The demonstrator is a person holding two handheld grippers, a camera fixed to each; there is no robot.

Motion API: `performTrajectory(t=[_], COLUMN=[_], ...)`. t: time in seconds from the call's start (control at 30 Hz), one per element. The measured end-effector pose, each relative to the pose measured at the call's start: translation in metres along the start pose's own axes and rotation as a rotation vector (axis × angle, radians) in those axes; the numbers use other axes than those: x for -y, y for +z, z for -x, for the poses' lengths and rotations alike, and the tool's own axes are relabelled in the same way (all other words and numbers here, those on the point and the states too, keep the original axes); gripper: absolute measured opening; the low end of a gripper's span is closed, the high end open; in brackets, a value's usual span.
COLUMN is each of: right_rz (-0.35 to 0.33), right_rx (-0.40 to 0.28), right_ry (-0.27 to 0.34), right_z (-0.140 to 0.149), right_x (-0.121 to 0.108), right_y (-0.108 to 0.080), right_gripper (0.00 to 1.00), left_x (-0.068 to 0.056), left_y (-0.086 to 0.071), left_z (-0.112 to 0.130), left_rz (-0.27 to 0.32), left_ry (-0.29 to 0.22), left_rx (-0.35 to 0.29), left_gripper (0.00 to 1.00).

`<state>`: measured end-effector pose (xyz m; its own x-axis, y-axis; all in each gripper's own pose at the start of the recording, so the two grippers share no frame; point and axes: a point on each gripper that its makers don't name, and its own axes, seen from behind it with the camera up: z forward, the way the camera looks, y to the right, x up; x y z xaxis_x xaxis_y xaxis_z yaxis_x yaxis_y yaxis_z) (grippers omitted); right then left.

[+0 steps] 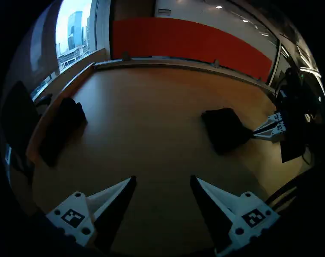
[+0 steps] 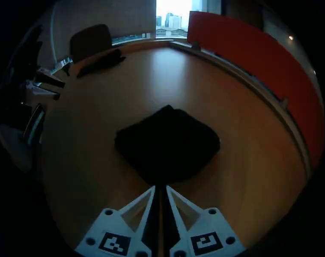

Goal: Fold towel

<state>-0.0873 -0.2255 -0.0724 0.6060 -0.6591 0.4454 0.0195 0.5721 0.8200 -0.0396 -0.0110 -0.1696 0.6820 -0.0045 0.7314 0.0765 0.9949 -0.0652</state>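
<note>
Room first: a big wooden table (image 1: 162,111) takes up most of what's ahead of both grippers, pale brown and slightly glossy. A long red panel (image 1: 192,43) runs along its far edge in the left gripper view, and off to the right side in the right gripper view. A window (image 1: 74,34) with city buildings outside sits up and to the left of the left gripper. In the right gripper view there's a chair (image 2: 91,40) at the far end, ahead and to the left.

The towel (image 2: 168,143) is dark, bunched into a thick, roughly square bundle, lying flat on the table right in front of the right gripper (image 2: 161,187). That gripper's fingers are nearly together with just a sliver between them, tips at the towel's near edge. Can't tell if any cloth is actually pinched.

The left gripper (image 1: 162,182) is spread wide, nothing between the fingers, just bare table. The towel is well ahead and to its right. Another dark bundle (image 1: 64,124) lies ahead to its left, near the table edge.
</note>
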Motion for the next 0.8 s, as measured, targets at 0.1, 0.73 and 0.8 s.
performTrajectory(t=[0.1,0.73,0.8], right_rz=[0.01,0.053,0.056], right_rx=[-0.035,-0.227,-0.243], right_ry=[-0.003,-0.032,-0.034], right_z=[-0.018,-0.148,-0.158], right_x=[-0.004,-0.028,-0.03], right_y=[-0.007,-0.049,-0.054], right_gripper=[0.04,0.04,0.04], left_x=[0.001,-0.005,-0.005], left_y=[0.0,-0.002,-0.002], left_z=[-0.001,-0.013,-0.014], left_rz=[0.001,0.022,0.023], left_ry=[0.002,0.028,0.028], left_rx=[-0.001,-0.025,-0.027], left_gripper=[0.93,0.93,0.93])
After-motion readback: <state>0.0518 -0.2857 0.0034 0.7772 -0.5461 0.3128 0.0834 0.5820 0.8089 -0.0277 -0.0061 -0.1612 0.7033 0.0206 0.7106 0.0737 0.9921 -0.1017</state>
